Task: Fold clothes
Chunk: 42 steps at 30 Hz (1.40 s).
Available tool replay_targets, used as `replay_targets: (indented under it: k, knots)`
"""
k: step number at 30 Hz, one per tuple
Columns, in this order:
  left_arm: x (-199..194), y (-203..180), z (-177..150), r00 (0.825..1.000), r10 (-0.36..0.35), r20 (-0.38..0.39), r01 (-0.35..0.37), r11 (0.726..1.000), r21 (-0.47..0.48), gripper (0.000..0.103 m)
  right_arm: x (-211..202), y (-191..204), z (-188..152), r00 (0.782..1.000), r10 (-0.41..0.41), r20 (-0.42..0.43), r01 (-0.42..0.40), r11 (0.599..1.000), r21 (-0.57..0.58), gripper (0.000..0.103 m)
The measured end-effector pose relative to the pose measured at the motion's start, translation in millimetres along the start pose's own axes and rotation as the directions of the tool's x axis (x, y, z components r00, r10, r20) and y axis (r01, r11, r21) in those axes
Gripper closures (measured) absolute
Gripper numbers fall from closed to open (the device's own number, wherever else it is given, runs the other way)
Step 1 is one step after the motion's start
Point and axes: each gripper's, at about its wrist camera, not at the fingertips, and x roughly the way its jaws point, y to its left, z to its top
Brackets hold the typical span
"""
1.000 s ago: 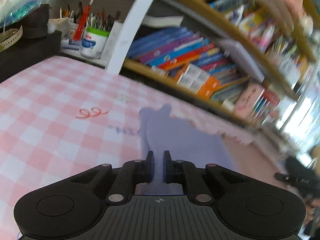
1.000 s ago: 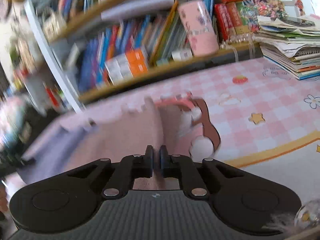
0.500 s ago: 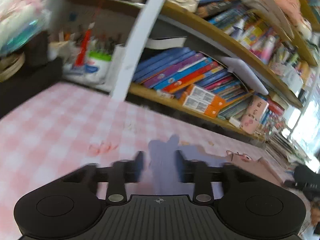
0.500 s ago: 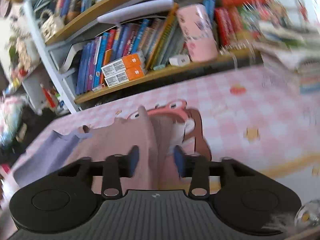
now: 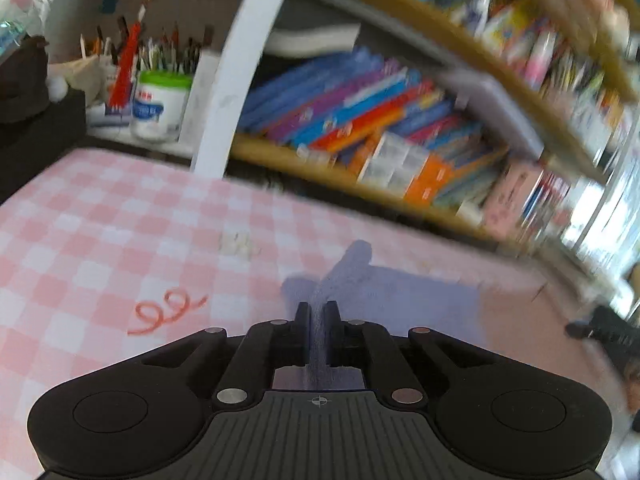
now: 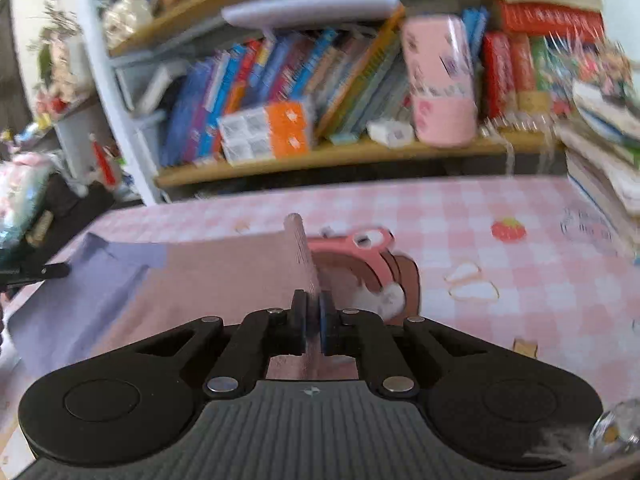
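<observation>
Garment [image 6: 224, 272], two-tone purple and dusty pink, lay mostly flat on my pink checked tablecloth [image 5: 100, 240], centre to lower right of the left wrist view. My left gripper [image 5: 318, 316] had just closed and was clamped on a raised ridge of the purple end. In the right wrist view, my right gripper [image 6: 313, 304] had just closed on a pinched pink ridge at frame centre, beside the cartoon print [image 6: 360, 264]. Both ends gripped; no fold visible yet, so I judged the folding itself barely started.
</observation>
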Motion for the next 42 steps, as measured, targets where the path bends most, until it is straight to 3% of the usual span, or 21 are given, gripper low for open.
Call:
replay_targets:
  k: [4, 6, 8, 11, 16, 17, 18, 19, 22, 25, 36, 40, 42]
  knots:
    - [-2.4, 9.2, -3.0, 1.000, 0.004, 0.011, -0.004, 0.999, -0.039, 0.082, 4.5, -8.4, -6.4, 1.000, 0.008, 0.000, -0.008, 0.999, 0.051, 0.093]
    - [-16.0, 11.8, -4.6, 0.998, 0.034, 0.057, -0.031, 0.998, -0.051, 0.066, -0.9, -13.1, -7.6, 1.000, -0.003, 0.021, 0.001, 0.997, 0.079, 0.065]
    - [-26.2, 16.9, -8.7, 0.996, 0.010, 0.084, -0.002, 0.996, -0.093, 0.046, -8.5, -21.4, -11.4, 0.999, 0.008, 0.043, -0.013, 0.991, 0.137, 0.062]
    - [-31.8, 24.6, -16.0, 0.994, -0.071, 0.078, 0.083, 0.983, -0.166, 0.046, -12.5, -34.2, -20.8, 0.997, 0.061, 0.041, -0.070, 0.967, 0.246, 0.064]
    - [-17.6, 14.3, -21.7, 0.996, -0.090, 0.017, 0.091, 0.984, -0.153, 0.051, -12.0, -30.1, -25.4, 0.993, 0.115, 0.016, -0.114, 0.952, 0.284, 0.071]
    - [-14.0, 11.6, -23.2, 0.995, -0.097, 0.001, 0.096, 0.984, -0.147, 0.053, -9.5, -27.3, -26.3, 0.993, 0.122, 0.004, -0.118, 0.952, 0.284, 0.077]
    - [-12.6, 8.4, -24.4, 0.995, -0.099, -0.004, 0.098, 0.986, -0.132, 0.056, -7.1, -24.3, -27.3, 0.992, 0.127, -0.006, -0.120, 0.952, 0.283, 0.079]
    - [-11.0, 6.3, -25.4, 0.994, -0.110, -0.016, 0.107, 0.986, -0.126, 0.067, -5.8, -21.8, -28.0, 0.992, 0.129, -0.009, -0.121, 0.951, 0.284, 0.080]
    - [-13.1, 8.3, -25.9, 0.995, -0.095, -0.024, 0.091, 0.988, -0.128, 0.077, -4.9, -16.6, -29.3, 0.989, 0.150, 0.001, -0.143, 0.940, 0.308, 0.083]
    - [-18.5, 20.1, -24.6, 0.996, -0.087, -0.020, 0.082, 0.982, -0.170, 0.078, 0.8, -7.4, -32.1, 0.975, 0.221, 0.008, -0.209, 0.910, 0.358, 0.083]
    - [-73.2, 83.5, -28.3, 0.998, 0.059, -0.003, -0.059, 0.973, -0.224, 0.078, 21.8, 80.0, -33.3, 0.935, 0.342, -0.090, -0.317, 0.923, 0.217, 0.083]
    - [-93.9, 92.0, -25.5, 0.989, 0.147, 0.006, -0.142, 0.967, -0.209, 0.075, 21.8, 107.4, -38.1, 0.924, 0.364, -0.120, -0.347, 0.927, 0.141, 0.083]
    - [-113.3, 95.5, -24.7, 0.975, 0.217, 0.044, -0.202, 0.953, -0.226, 0.074, 20.5, 115.4, -38.4, 0.929, 0.348, -0.128, -0.338, 0.936, 0.095, 0.075]
